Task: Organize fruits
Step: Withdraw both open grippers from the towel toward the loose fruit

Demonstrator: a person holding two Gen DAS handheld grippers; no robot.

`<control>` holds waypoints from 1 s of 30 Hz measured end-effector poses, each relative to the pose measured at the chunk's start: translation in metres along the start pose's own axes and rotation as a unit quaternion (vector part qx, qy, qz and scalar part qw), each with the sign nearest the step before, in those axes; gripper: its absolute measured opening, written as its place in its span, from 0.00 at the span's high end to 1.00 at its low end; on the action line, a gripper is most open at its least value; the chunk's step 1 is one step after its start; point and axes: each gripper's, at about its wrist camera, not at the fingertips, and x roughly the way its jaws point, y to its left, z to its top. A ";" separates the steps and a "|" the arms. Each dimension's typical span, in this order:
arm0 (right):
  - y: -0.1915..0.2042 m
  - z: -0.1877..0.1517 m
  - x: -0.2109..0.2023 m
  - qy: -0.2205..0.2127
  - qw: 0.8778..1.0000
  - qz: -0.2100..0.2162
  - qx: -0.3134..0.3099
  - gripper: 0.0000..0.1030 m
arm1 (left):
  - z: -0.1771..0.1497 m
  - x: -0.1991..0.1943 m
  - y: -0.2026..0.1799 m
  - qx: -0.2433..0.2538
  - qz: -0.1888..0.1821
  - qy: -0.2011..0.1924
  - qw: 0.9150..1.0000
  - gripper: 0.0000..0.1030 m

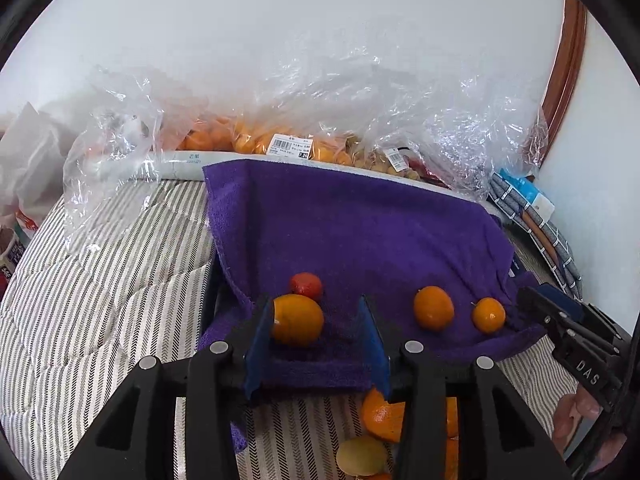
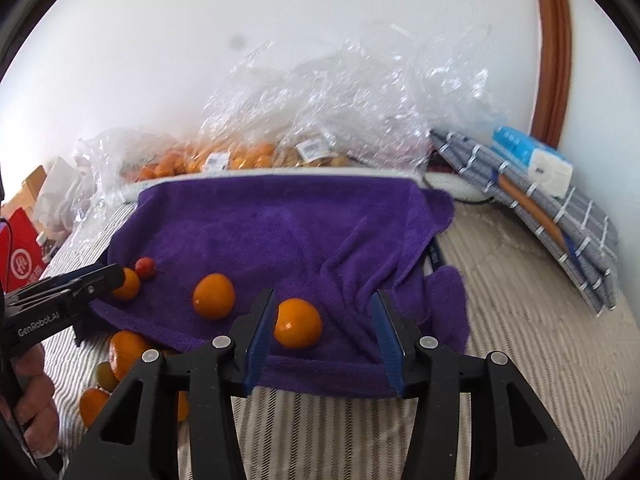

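Observation:
A purple towel [image 1: 360, 232] [image 2: 288, 232] lies on a striped bed. On it are three oranges and a small red fruit [image 1: 306, 286] [image 2: 144, 267]. My left gripper [image 1: 316, 344] is open, its left pad against the leftmost orange [image 1: 298, 320] [image 2: 127, 283]. A middle orange [image 1: 434, 307] [image 2: 213, 295] lies free. My right gripper [image 2: 326, 338] is open, its left pad beside the rightmost orange [image 2: 298, 323] [image 1: 488, 314]. Off the towel's front edge lie more oranges [image 2: 126, 354] [image 1: 382, 416] and a yellow-green fruit [image 1: 362, 456] [image 2: 107, 375].
Clear plastic bags [image 1: 320, 112] [image 2: 340, 112] of oranges and other produce stand along the white wall. A folded grey plaid cloth [image 2: 552, 216] with a blue-white box [image 2: 532, 158] leans at right. A red bag [image 2: 22, 260] is at left.

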 end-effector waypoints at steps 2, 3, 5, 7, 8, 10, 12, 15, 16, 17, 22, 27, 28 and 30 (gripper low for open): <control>-0.006 0.002 -0.005 -0.012 1.000 0.005 0.013 0.53 | -0.002 -0.001 0.001 -0.002 0.003 -0.006 1.000 0.58; -0.008 0.003 -0.006 -0.012 1.000 0.010 0.019 0.53 | -0.004 -0.002 0.003 -0.003 0.004 -0.008 1.000 0.57; -0.014 0.006 -0.009 -0.011 0.999 0.014 0.036 0.53 | -0.007 -0.002 0.005 -0.004 0.008 -0.010 1.000 0.56; -0.017 0.007 -0.011 -0.008 0.999 0.014 0.046 0.53 | -0.009 -0.003 0.006 -0.004 0.009 -0.012 1.000 0.56; -0.018 0.008 -0.013 -0.005 0.998 0.018 0.052 0.53 | -0.009 -0.005 0.007 -0.006 0.007 -0.015 1.000 0.56; -0.017 0.006 -0.018 -0.002 0.998 0.025 0.058 0.53 | -0.010 -0.010 0.008 -0.009 0.005 -0.022 1.000 0.56; -0.014 0.002 -0.026 -0.001 0.998 0.028 0.055 0.53 | -0.013 -0.016 0.008 -0.009 0.003 -0.025 1.000 0.56; -0.003 -0.006 -0.038 0.002 0.999 0.030 0.042 0.53 | -0.021 -0.027 0.010 -0.004 -0.001 -0.028 1.000 0.55; 0.001 -0.010 -0.041 0.006 0.999 0.033 0.038 0.53 | -0.024 -0.030 0.010 0.001 0.002 -0.030 1.000 0.55; 0.007 -0.015 -0.043 0.011 0.999 0.037 0.032 0.53 | -0.028 -0.034 0.011 0.008 0.009 -0.032 0.999 0.55; 0.034 -0.040 -0.045 0.035 0.998 0.057 0.007 0.53 | -0.041 -0.052 0.021 0.016 0.028 -0.037 0.999 0.51; 0.058 -0.057 -0.041 0.049 0.995 0.081 -0.010 0.55 | -0.047 -0.057 0.039 -0.005 0.040 -0.018 0.999 0.51; 0.061 -0.057 -0.038 0.052 0.995 0.085 -0.011 0.56 | -0.049 -0.058 0.042 -0.009 0.043 -0.016 0.999 0.51; 0.065 -0.057 -0.033 0.061 0.994 0.094 -0.009 0.57 | -0.049 -0.056 0.048 -0.018 0.053 -0.010 0.998 0.51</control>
